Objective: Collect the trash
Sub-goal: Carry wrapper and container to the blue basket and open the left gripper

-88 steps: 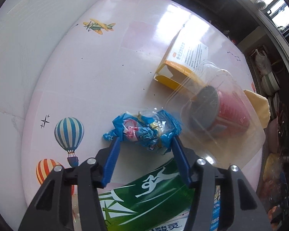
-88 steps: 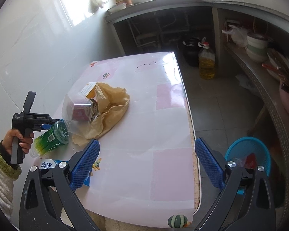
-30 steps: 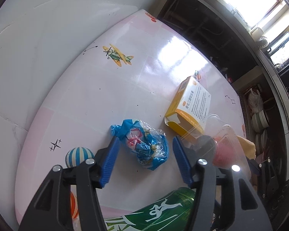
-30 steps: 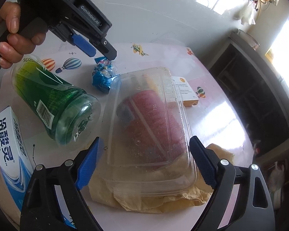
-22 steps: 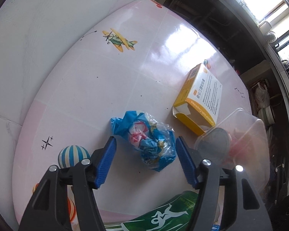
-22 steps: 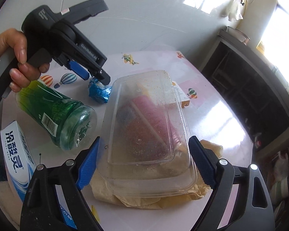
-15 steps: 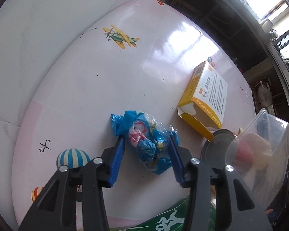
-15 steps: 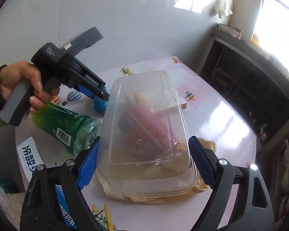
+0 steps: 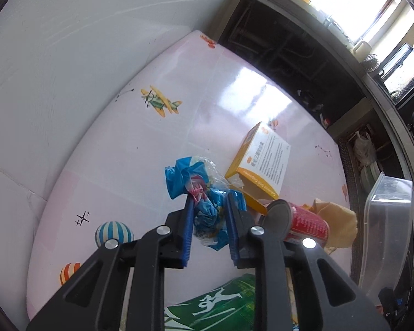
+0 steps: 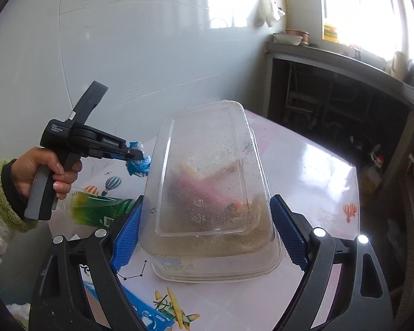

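While the left tool pinches the crumpled blue wrapper above the counter, the right tool holds the clear plastic tub between wide-set fingers. A yellow box, red can and green bottle lie on the counter.

The left gripper clamped a blue wrapper just beside the yellow box, a red can nearby.
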Motion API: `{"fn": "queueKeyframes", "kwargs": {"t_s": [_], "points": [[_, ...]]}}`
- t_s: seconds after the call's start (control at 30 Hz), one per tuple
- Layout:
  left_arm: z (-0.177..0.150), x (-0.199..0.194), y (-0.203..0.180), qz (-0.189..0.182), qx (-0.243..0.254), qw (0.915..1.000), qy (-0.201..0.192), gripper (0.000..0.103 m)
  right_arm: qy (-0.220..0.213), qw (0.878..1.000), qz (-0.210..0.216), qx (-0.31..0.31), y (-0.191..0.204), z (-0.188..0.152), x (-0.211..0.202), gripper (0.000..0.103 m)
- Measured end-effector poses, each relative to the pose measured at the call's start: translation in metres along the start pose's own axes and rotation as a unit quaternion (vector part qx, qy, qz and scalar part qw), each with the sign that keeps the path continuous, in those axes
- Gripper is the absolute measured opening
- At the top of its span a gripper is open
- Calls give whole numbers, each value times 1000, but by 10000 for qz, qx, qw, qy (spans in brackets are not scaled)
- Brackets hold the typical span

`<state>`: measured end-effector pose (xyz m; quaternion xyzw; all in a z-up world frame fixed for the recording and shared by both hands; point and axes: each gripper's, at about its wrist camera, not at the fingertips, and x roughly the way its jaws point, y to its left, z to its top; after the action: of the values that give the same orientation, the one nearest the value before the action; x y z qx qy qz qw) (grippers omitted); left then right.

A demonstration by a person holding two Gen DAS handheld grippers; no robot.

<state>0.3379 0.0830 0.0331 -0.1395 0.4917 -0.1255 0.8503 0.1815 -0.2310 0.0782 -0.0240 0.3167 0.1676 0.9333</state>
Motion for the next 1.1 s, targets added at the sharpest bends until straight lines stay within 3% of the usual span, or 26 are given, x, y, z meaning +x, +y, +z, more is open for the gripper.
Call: {"fn": "queueKeyframes", "kwargs": {"t_s": [0.27,0.47,0.83,0.97,1.1], "points": [[-3,-63,-49,-494,603,9946,-685,20,-355,9952,-157,901,-25,-14,-48,83],[-24,-80,-118,-1035,1212,9847,-699,20,-526,9866,-407,1487,-51,-30,-86,83],[-98,-60,-262,-2017,2256,9530,-122,20,-424,9623,-1312,2345,-96,-91,-149,83],[-130,-38,-310,-2203,2583,9402,266,20,-315,9436,-1798,2762,-119,-128,-173,83],[-170,-8,-361,-2247,2979,9248,740,20,-132,9138,-2278,3360,-151,-174,-197,83]]}}
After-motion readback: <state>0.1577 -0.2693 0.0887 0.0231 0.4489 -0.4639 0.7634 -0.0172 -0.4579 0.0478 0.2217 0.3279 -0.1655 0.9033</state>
